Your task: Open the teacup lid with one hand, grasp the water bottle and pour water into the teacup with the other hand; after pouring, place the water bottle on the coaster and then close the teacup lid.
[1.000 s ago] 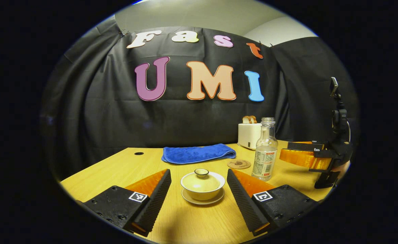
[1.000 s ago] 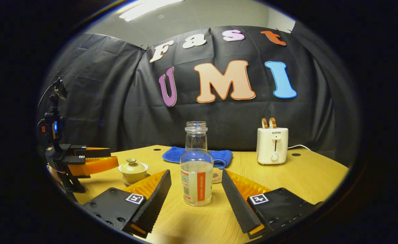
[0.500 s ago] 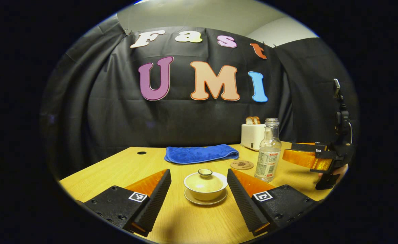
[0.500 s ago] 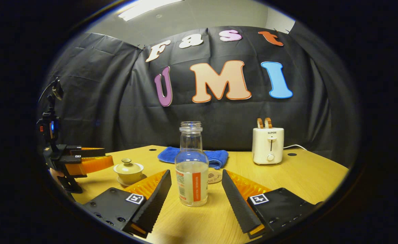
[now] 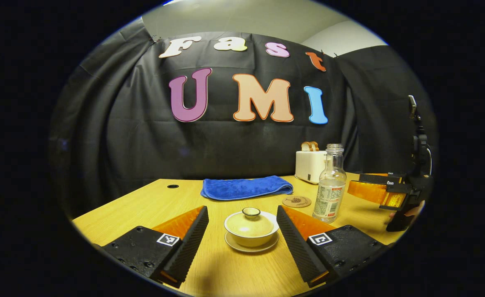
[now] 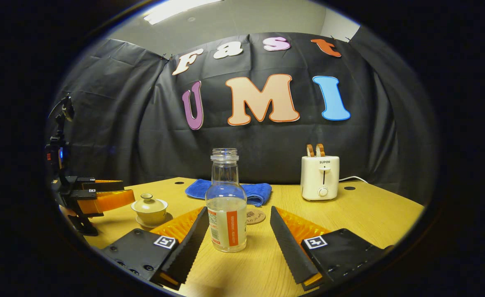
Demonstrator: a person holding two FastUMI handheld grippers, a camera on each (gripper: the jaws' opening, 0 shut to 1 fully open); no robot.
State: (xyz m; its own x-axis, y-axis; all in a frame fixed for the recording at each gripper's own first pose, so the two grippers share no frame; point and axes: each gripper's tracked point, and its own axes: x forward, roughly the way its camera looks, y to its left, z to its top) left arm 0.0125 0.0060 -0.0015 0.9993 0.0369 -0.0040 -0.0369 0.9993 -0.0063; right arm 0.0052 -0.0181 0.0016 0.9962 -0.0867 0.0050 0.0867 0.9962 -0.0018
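A wooden table (image 5: 151,202) fills the lower half of both views. On it, toward the back, a blue towel (image 5: 245,187) lies folded flat at centre frame in the left gripper view, and a white toaster (image 6: 320,177) with two bread slices in its slots stands at right of centre in the right gripper view.

The left tongs (image 5: 242,231) sit at the bottom of the left gripper view, spread wide and holding nothing, with the teacup (image 5: 251,228) between the two fingers but touching neither. The right tongs (image 6: 239,231) sit at the bottom of the right gripper view, likewise wide apart and empty.

The water bottle (image 6: 225,206) stands upright at lower centre of the right gripper view, long axis vertical, open mouth pointing up, about a third full. It is between the right fingers, nearer the left one; whether it touches that finger I cannot tell.

The teacup rests on its saucer (image 5: 251,246) with the lid (image 5: 250,219) on, knob up.

The round coaster (image 5: 296,201) lies flat just left of the bottle in the left gripper view, bare
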